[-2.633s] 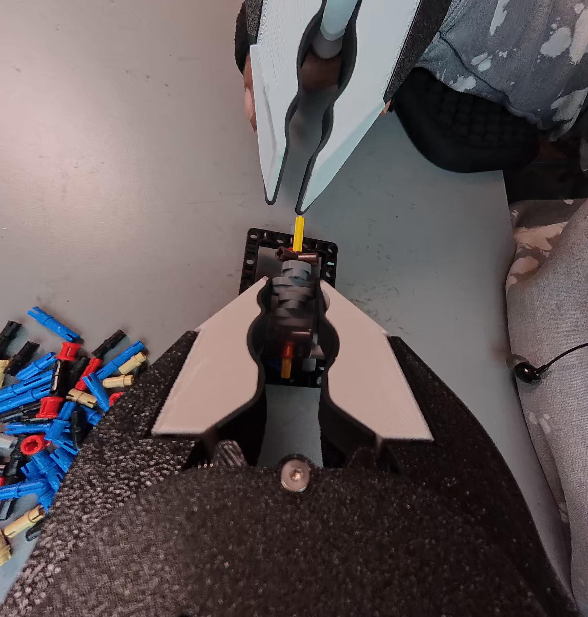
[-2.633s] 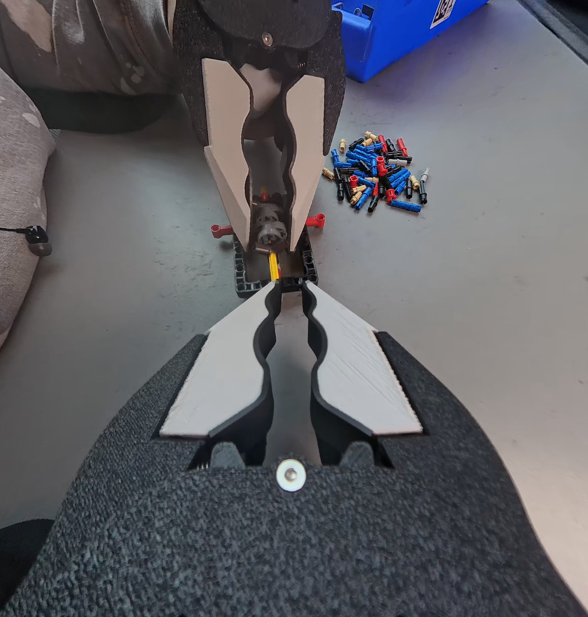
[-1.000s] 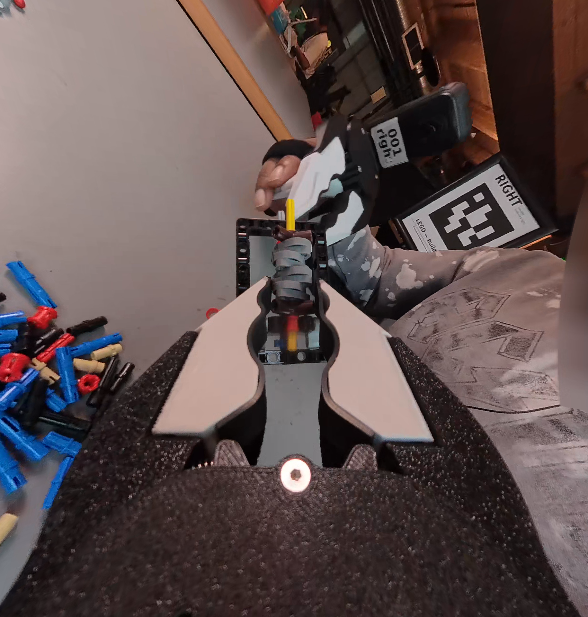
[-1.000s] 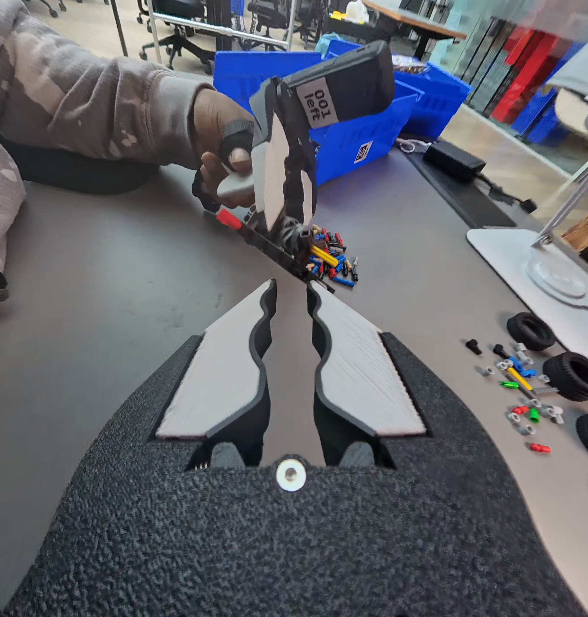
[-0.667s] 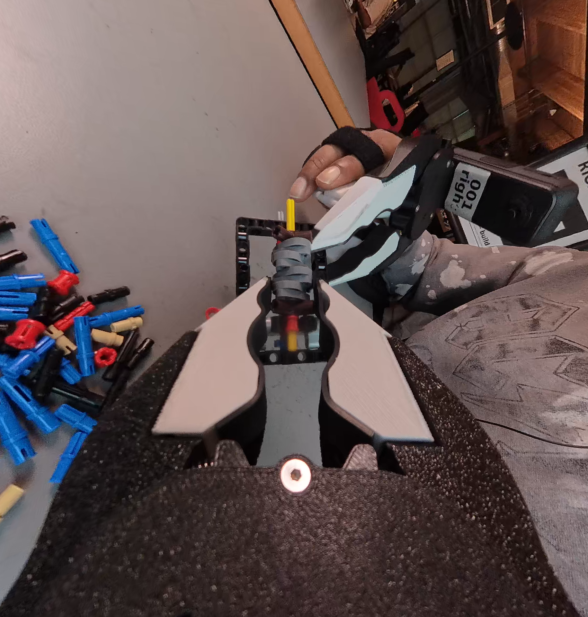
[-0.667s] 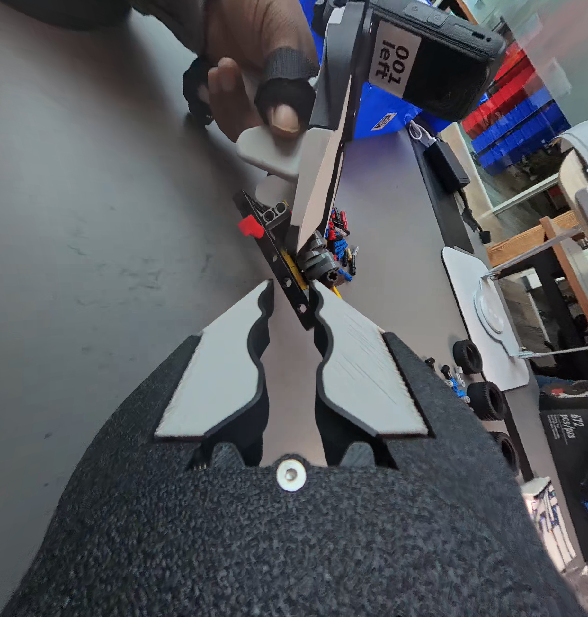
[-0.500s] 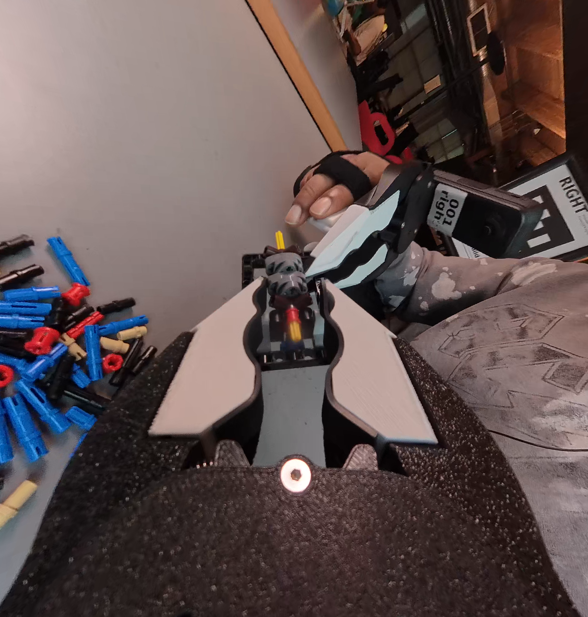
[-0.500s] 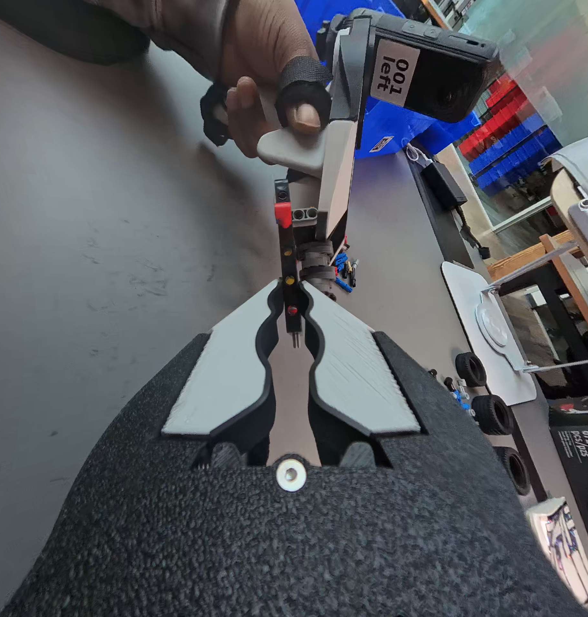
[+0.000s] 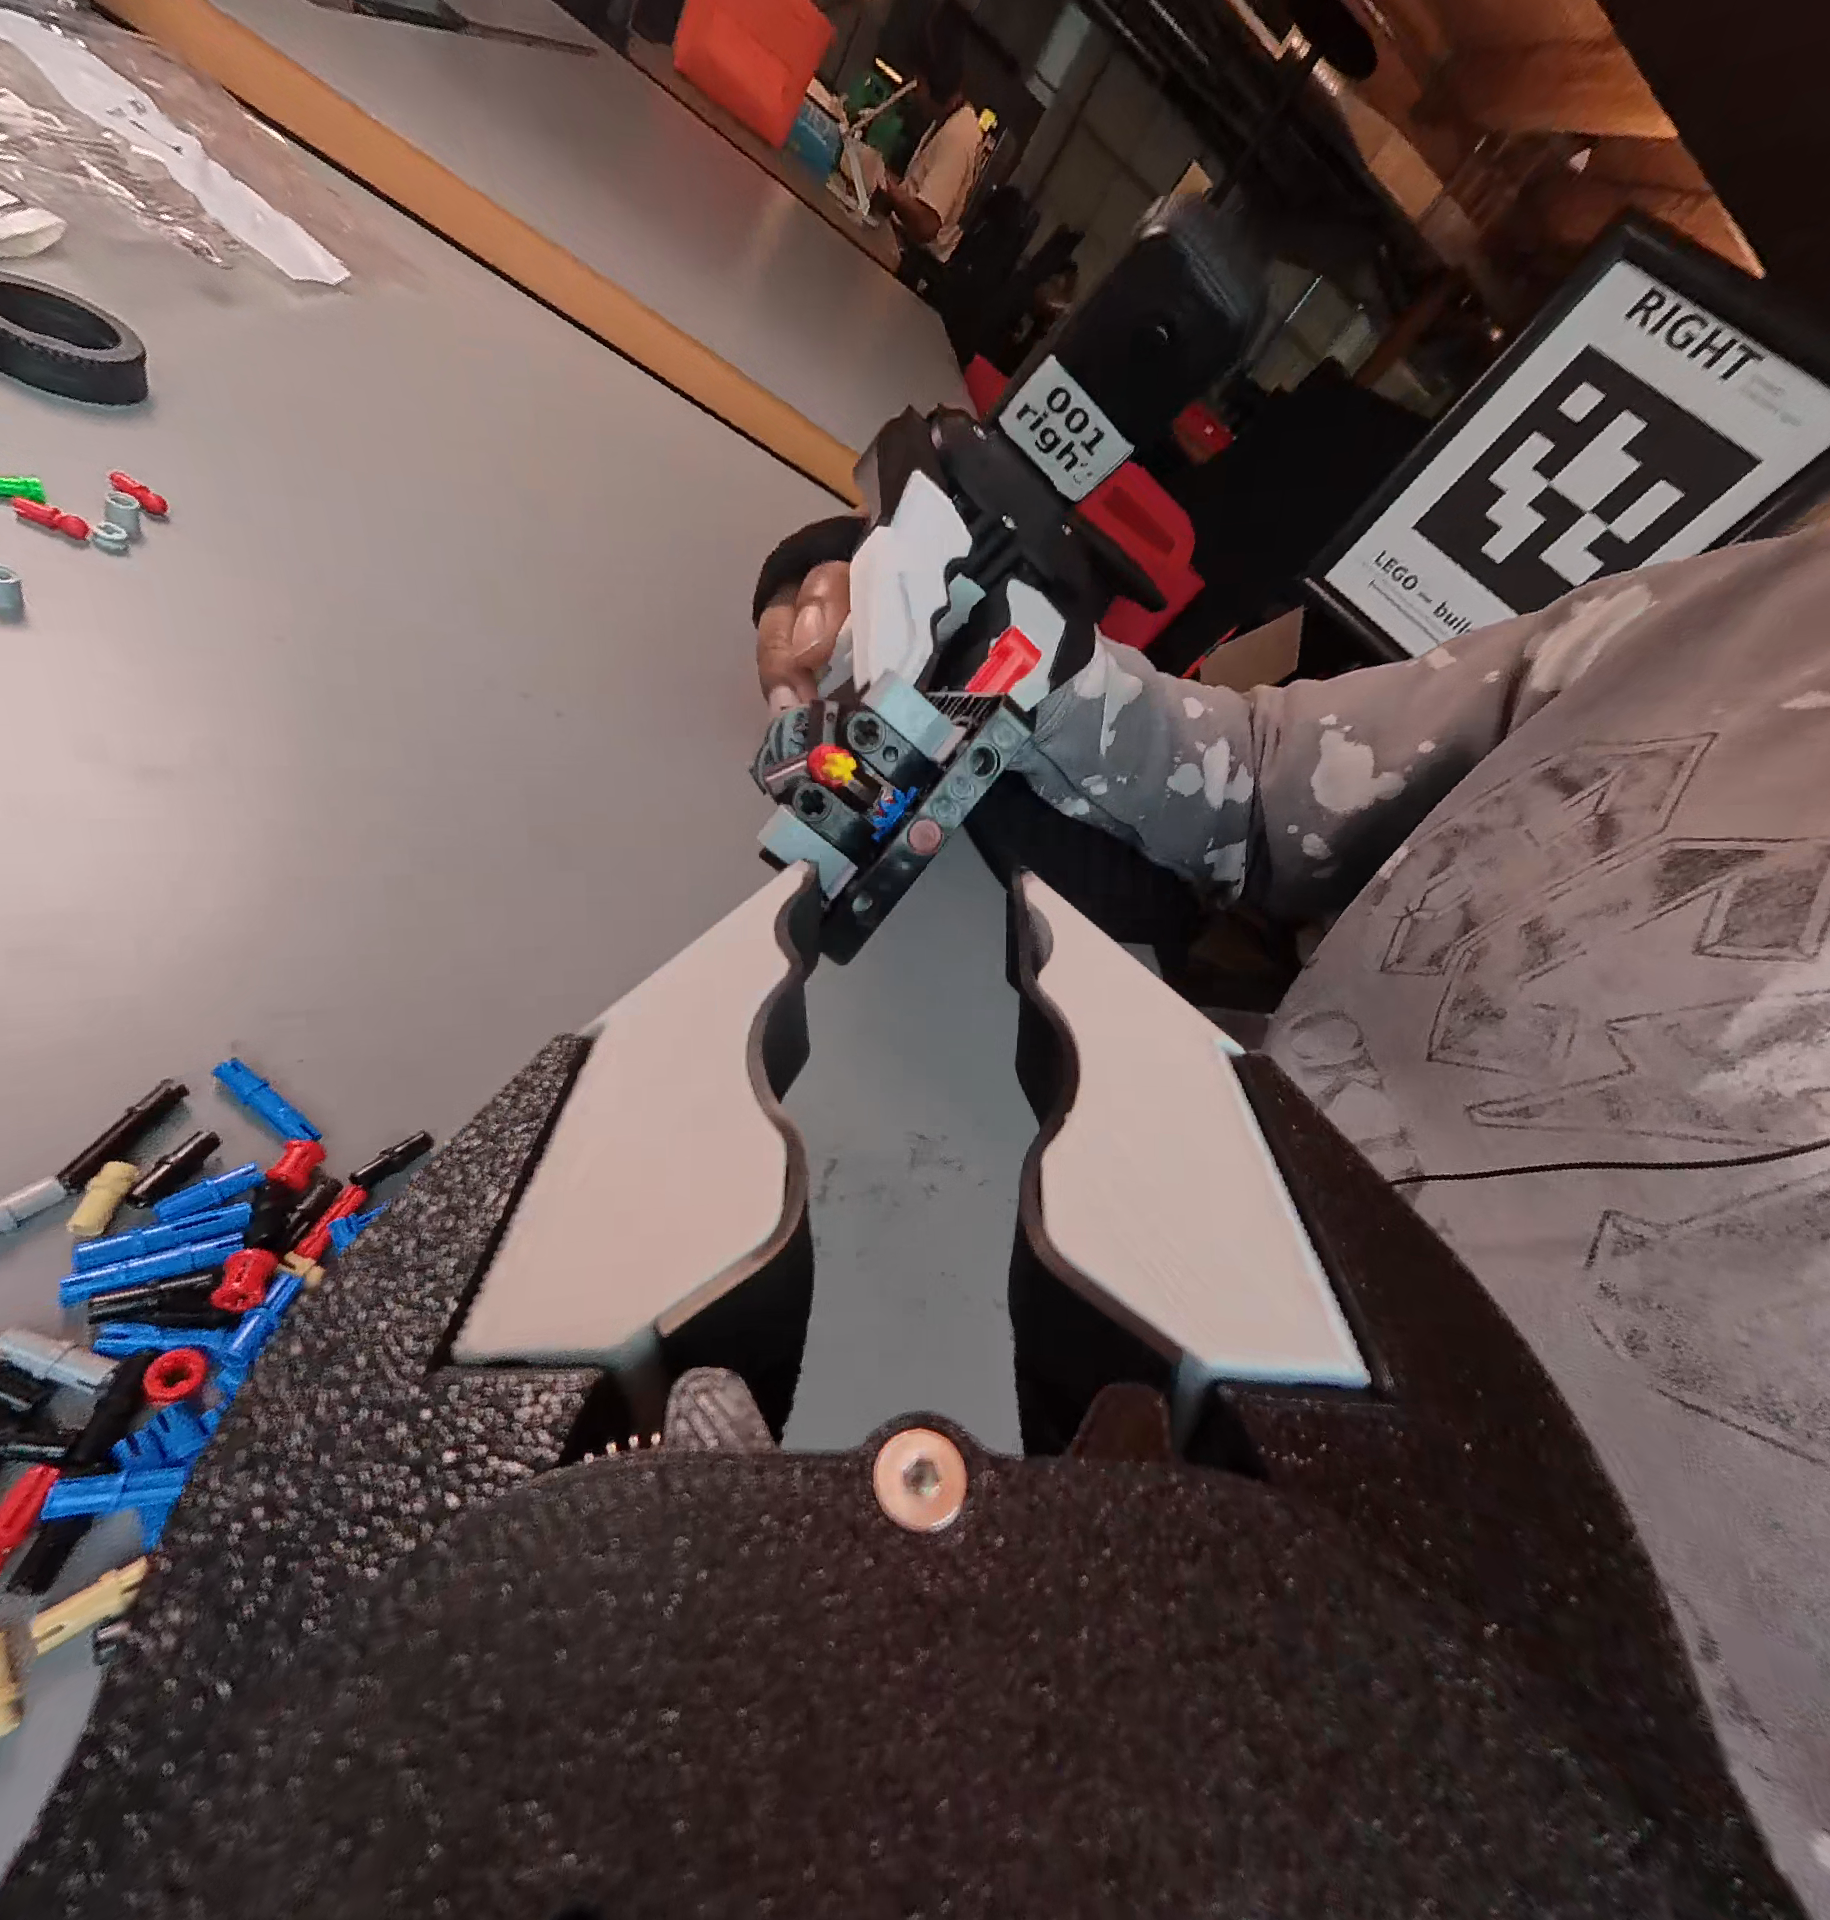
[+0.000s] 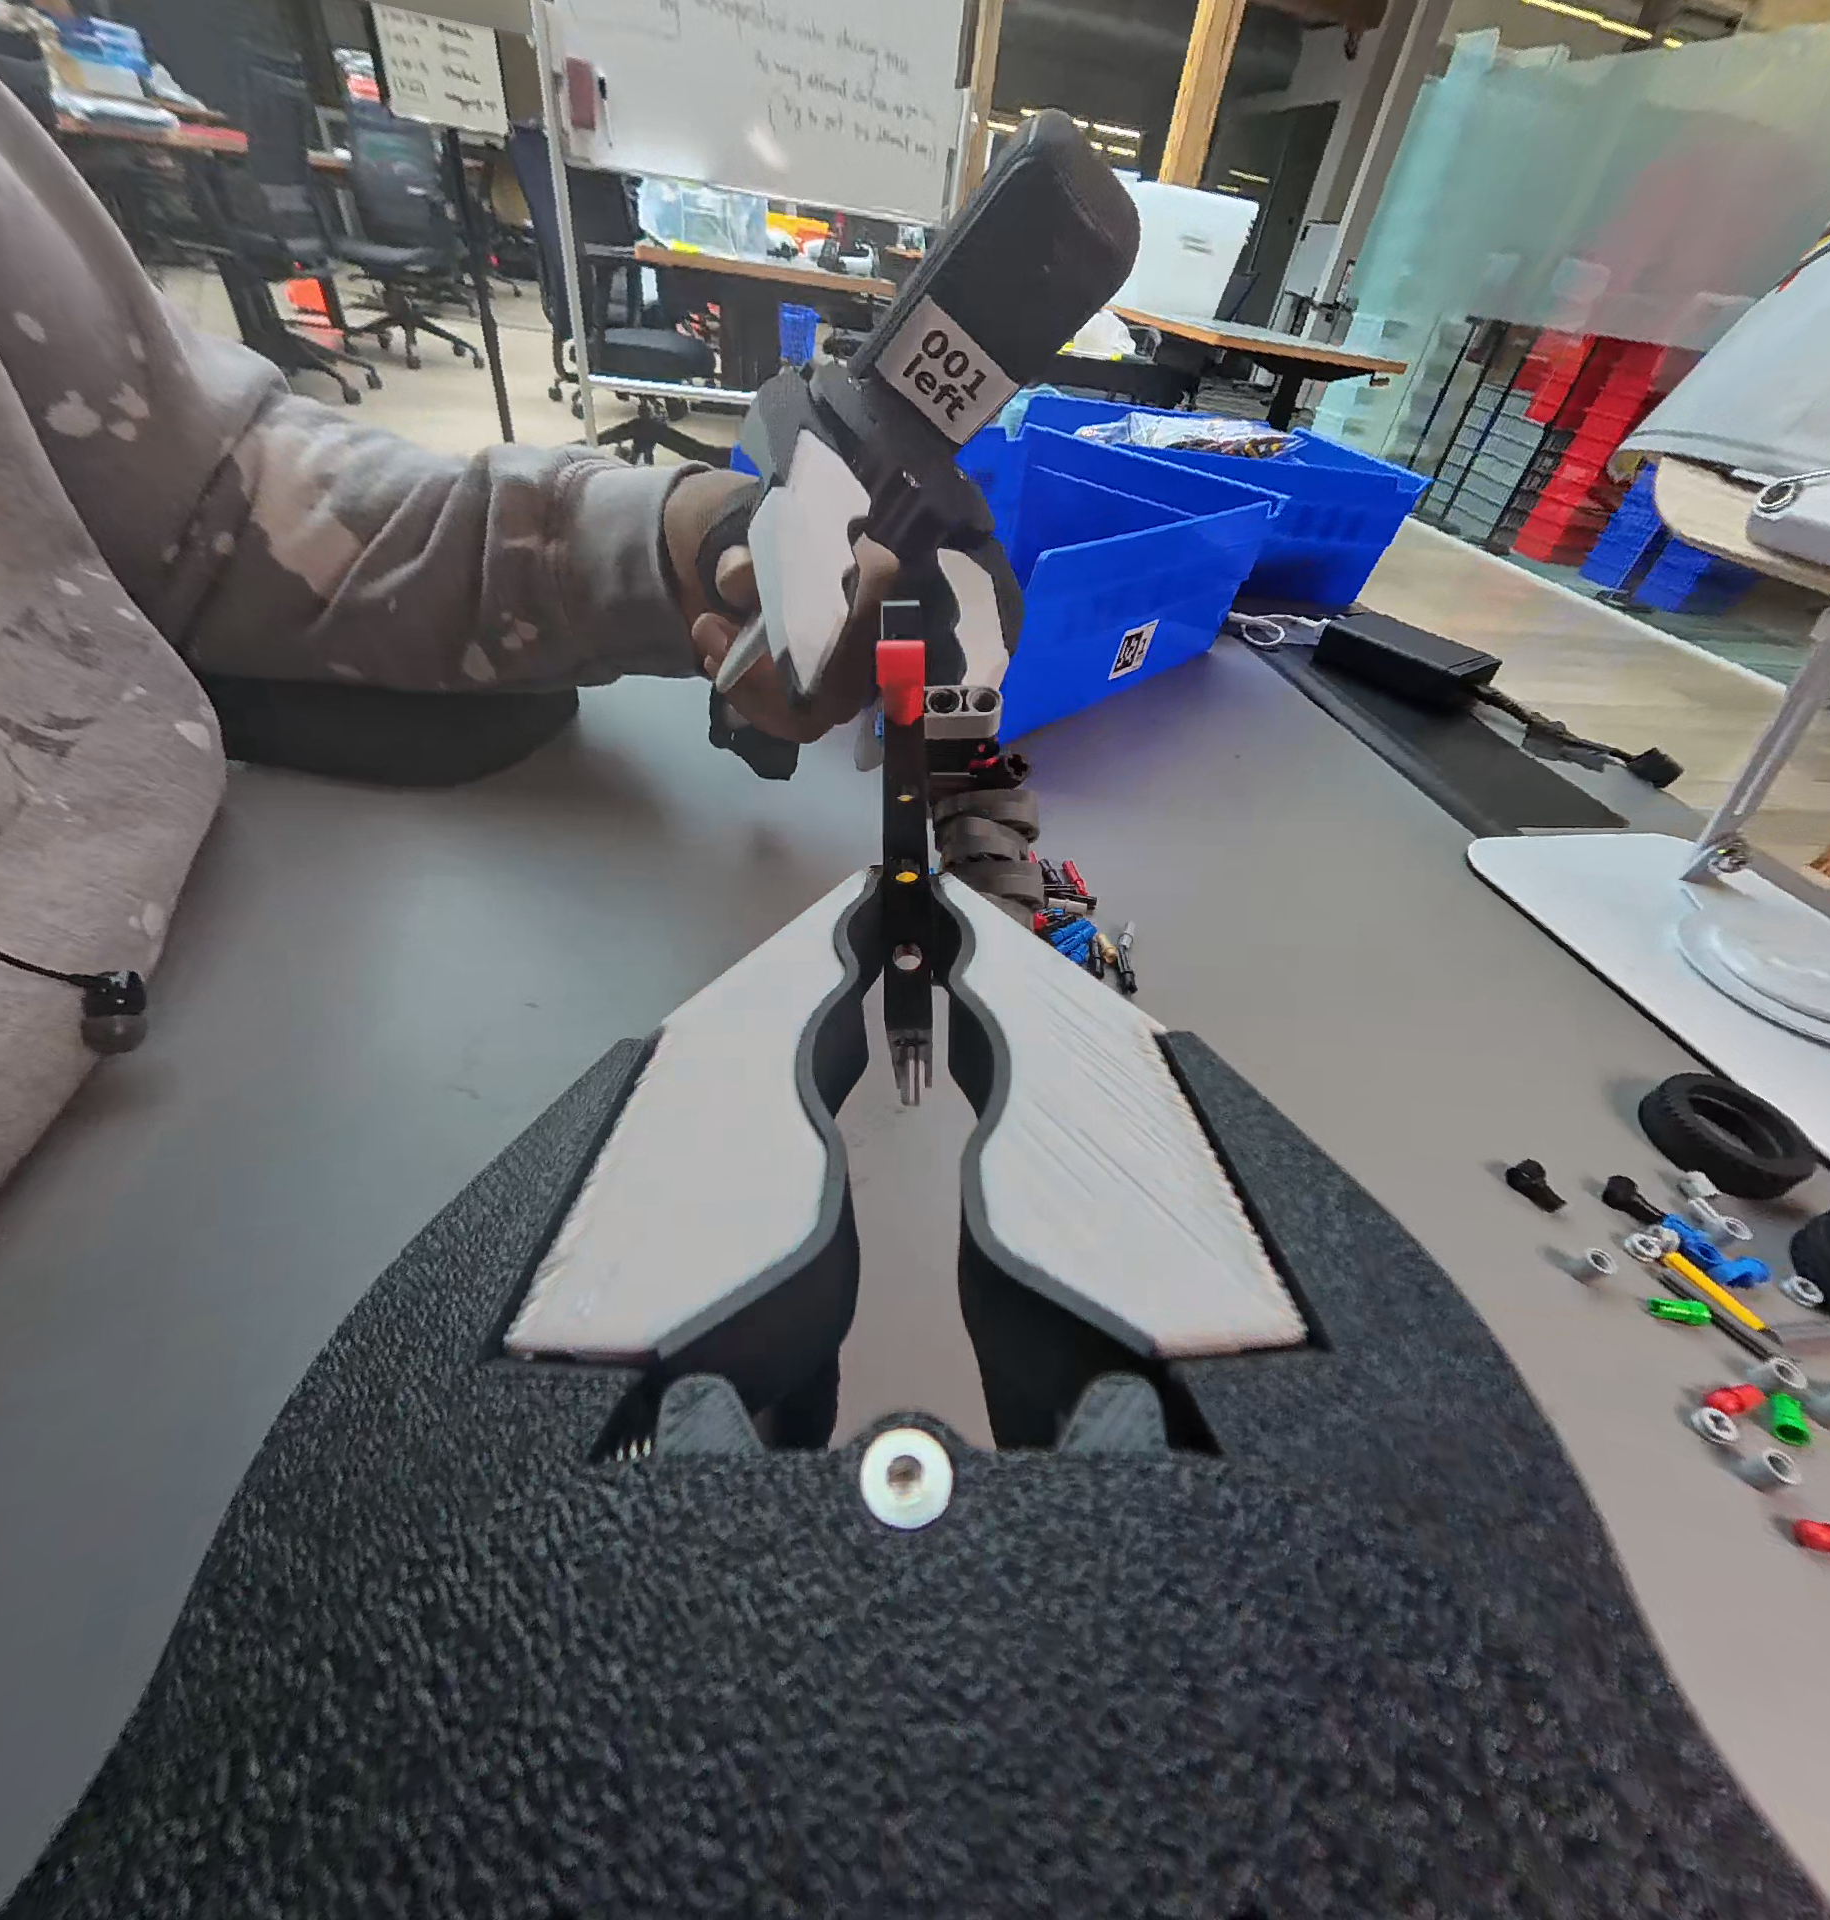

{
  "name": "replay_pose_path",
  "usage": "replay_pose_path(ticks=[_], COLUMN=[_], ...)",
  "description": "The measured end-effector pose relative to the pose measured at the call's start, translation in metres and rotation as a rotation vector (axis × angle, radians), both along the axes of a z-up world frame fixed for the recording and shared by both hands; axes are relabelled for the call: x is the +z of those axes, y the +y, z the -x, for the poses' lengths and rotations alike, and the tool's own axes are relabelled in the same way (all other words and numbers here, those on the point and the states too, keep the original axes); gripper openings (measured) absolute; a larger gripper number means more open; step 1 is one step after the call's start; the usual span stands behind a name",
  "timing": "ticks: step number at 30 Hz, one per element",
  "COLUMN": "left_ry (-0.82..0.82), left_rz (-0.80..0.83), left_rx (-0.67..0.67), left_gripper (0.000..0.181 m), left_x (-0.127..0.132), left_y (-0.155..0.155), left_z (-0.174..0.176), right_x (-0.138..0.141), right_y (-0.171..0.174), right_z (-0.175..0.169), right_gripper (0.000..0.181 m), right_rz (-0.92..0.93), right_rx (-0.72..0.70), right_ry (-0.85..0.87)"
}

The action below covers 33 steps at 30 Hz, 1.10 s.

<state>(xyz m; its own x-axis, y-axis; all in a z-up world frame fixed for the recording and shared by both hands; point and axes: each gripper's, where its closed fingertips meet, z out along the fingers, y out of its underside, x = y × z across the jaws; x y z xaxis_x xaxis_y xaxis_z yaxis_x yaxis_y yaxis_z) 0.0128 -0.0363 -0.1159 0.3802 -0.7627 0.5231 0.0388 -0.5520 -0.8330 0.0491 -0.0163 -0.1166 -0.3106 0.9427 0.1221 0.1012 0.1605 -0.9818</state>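
A small brick assembly [image 9: 880, 790], a black frame with a dark grey gear stack [image 10: 984, 842], a yellow axle and red pieces, is held off the table. In the right wrist view the frame [image 10: 906, 810] stands upright and edge-on. My right gripper [image 10: 906, 883] is shut on the frame's lower end. It also shows farther off in the left wrist view [image 9: 942, 696], gripping the assembly. My left gripper [image 9: 911, 883] is open and empty. Its left fingertip [image 9: 802, 883] is beside the frame's near end. One of its fingers [image 10: 812, 551] shows beyond the assembly.
A pile of blue, black, red and tan pins [image 9: 163, 1278] lies left of my left gripper. A black tyre [image 9: 49, 338] and small parts [image 9: 49, 509] lie farther off. Blue bins [image 10: 1150, 551], tyres [image 10: 1721, 1138], loose parts [image 10: 1721, 1309] and a white stand base [image 10: 1669, 935] show in the right wrist view. Spacing between my two grippers at the tips: around 5 centimetres.
The assembly was lifted off the table and turned on edge. My right gripper closed on its frame. My left gripper let go, opened and drew back.
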Motion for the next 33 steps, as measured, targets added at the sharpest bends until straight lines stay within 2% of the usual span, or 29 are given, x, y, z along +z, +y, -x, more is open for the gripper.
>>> replay_pose_path(ticks=[6, 12, 23, 33], left_ry=[0.033, 0.011, 0.003, 0.081], left_rz=[-0.025, -0.037, -0.128, -0.073], left_rx=[0.047, 0.059, 0.042, 0.073], left_gripper=[0.016, 0.012, 0.007, 0.014], left_x=[-0.003, 0.000, 0.008, -0.009], left_y=[0.006, 0.008, 0.004, 0.011], left_z=[-0.001, -0.001, -0.001, 0.004], right_x=[0.009, 0.012, -0.003, -0.007], right_y=[0.000, 0.003, -0.001, 0.003], right_z=[-0.002, -0.002, -0.002, 0.001], right_gripper=[0.007, 0.008, 0.011, 0.008], right_rz=[0.126, 0.164, 0.120, -0.002], right_rx=[0.030, 0.021, 0.030, -0.024], right_ry=[0.010, 0.004, -0.062, -0.059])
